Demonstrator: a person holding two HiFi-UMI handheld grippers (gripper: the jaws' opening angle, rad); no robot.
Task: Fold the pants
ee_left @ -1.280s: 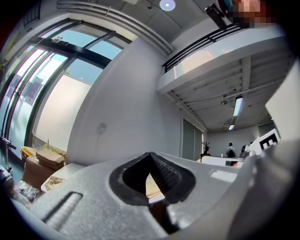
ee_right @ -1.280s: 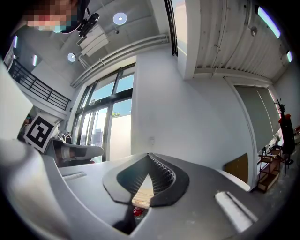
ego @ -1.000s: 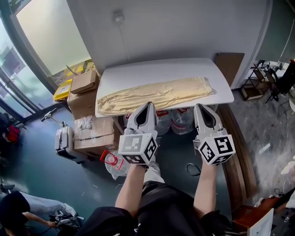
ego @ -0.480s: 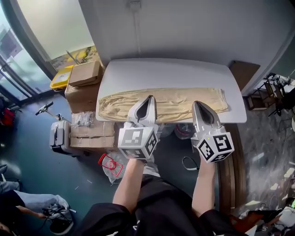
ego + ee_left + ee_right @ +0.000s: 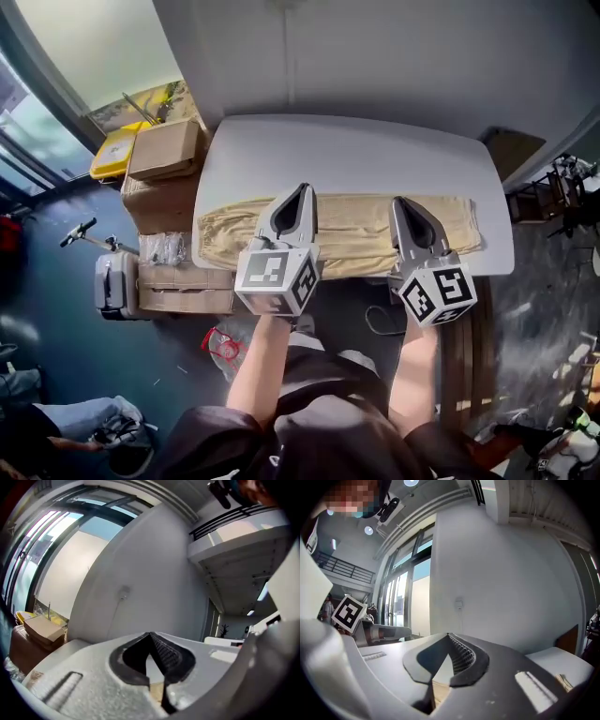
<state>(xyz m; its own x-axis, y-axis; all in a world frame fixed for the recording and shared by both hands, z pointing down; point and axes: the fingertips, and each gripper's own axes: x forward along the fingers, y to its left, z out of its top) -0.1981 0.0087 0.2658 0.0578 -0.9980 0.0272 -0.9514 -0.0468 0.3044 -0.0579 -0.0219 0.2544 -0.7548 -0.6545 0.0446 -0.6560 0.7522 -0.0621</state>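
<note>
Beige pants (image 5: 356,234) flat along white table (image 5: 347,150), left tongs (image 5: 302,192) and right tongs (image 5: 399,202) both pressed together, empty

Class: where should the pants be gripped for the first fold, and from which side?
Probably the near long edge of the pants, left claw and right claw spread toward its ends, coming in level from the table's front. They lie flat, lengthwise along that edge, so it is easiest to pinch and lift.
</note>
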